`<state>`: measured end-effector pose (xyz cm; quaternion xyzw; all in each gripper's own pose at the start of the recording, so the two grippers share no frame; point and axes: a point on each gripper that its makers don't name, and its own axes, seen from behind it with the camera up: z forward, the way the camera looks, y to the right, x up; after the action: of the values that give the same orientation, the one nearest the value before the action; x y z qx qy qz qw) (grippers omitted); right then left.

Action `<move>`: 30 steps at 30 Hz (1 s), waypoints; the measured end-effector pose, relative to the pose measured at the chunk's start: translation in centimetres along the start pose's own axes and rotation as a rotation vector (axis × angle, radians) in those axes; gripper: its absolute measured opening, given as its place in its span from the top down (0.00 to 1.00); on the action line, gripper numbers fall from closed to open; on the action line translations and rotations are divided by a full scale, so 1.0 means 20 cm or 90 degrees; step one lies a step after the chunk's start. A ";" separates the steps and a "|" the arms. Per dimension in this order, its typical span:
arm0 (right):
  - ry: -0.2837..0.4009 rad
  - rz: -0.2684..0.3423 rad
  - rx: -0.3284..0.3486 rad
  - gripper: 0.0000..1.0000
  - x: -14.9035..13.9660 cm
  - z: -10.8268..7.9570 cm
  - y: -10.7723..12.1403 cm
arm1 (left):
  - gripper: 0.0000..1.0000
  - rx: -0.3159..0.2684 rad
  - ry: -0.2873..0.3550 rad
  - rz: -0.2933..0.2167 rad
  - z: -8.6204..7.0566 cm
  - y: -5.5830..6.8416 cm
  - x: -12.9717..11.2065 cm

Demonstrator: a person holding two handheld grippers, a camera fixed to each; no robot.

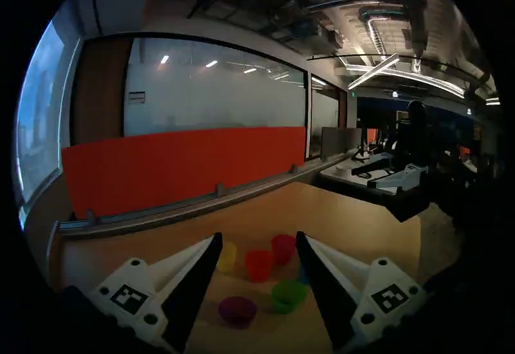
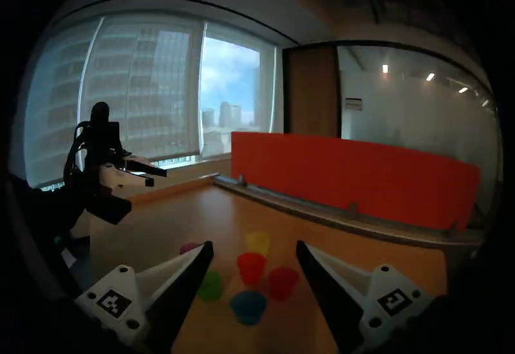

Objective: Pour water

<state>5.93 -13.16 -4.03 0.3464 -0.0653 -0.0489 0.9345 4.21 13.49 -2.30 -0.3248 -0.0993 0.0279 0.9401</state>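
left claw [image 1: 258, 238] and right claw [image 2: 253, 246] are hovering apart, empty. cups [image 2: 251, 267] are crowding at six o'clock; grabbing one is probably risking toppling neighbours.

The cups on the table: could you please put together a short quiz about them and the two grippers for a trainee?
1. True or false: the left gripper and the right gripper each grip a cup.
2. How many coloured cups stand on the wooden table?
3. In the right gripper view, which cup stands nearest the camera? A) yellow B) blue C) purple

Key:
1. False: both are open and hold nothing.
2. Six.
3. B, the blue cup.
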 end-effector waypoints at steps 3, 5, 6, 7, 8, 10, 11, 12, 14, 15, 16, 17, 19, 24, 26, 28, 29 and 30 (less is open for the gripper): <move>-0.016 -0.001 0.003 0.00 -0.03 0.00 0.00 | 0.16 -0.002 -0.010 0.005 0.00 0.00 -0.02; -0.027 -0.003 0.005 0.00 -0.05 0.00 0.00 | 0.16 -0.004 -0.017 0.007 0.01 0.00 -0.04; -0.032 -0.004 0.005 0.00 -0.06 0.00 0.01 | 0.16 -0.005 -0.020 0.008 0.01 0.00 -0.04; -0.036 -0.005 0.005 0.00 -0.06 0.00 0.01 | 0.16 -0.008 -0.023 0.009 0.01 0.00 -0.05; -0.041 -0.006 0.005 0.00 -0.07 0.00 0.01 | 0.16 -0.010 -0.027 0.010 0.02 0.00 -0.07; -0.047 -0.008 0.005 0.00 -0.09 0.00 0.01 | 0.16 -0.013 -0.033 0.013 0.02 0.01 -0.08; -0.050 -0.009 0.004 0.00 -0.10 0.01 0.01 | 0.16 -0.014 -0.037 0.014 0.02 0.01 -0.09; -0.052 -0.009 0.005 0.00 -0.10 0.01 0.01 | 0.16 -0.015 -0.039 0.016 0.02 0.01 -0.10; -0.058 -0.010 0.007 0.00 -0.12 0.01 0.01 | 0.16 -0.018 -0.045 0.020 0.03 0.02 -0.12; -0.060 -0.011 0.007 0.00 -0.12 0.02 0.01 | 0.16 -0.020 -0.048 0.022 0.03 0.03 -0.13; -0.062 -0.012 0.007 0.00 -0.13 0.02 0.01 | 0.16 -0.022 -0.051 0.023 0.03 0.03 -0.14; -0.065 -0.014 0.007 0.00 -0.14 0.02 0.01 | 0.16 -0.024 -0.054 0.025 0.03 0.04 -0.15; -0.068 -0.016 0.007 0.00 -0.15 0.02 0.01 | 0.16 -0.027 -0.058 0.026 0.04 0.05 -0.16; -0.077 -0.020 0.010 0.00 -0.17 0.02 0.00 | 0.16 -0.035 -0.071 0.031 0.04 0.09 -0.22; -0.082 -0.022 0.008 0.00 -0.19 0.03 0.01 | 0.16 -0.037 -0.076 0.036 0.04 0.11 -0.24; -0.086 -0.024 0.007 0.00 -0.20 0.03 0.01 | 0.16 -0.039 -0.083 0.042 0.05 0.12 -0.27; -0.088 -0.025 0.007 0.00 -0.20 0.03 0.01 | 0.16 -0.040 -0.088 0.045 0.05 0.13 -0.29; -0.090 -0.025 0.007 0.00 -0.21 0.03 0.01 | 0.16 -0.041 -0.091 0.047 0.05 0.14 -0.30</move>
<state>1.69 -12.89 -3.85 0.3482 -0.1242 -0.0915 0.9247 -1.86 15.52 -4.24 -0.3558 -0.1551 0.0827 0.9179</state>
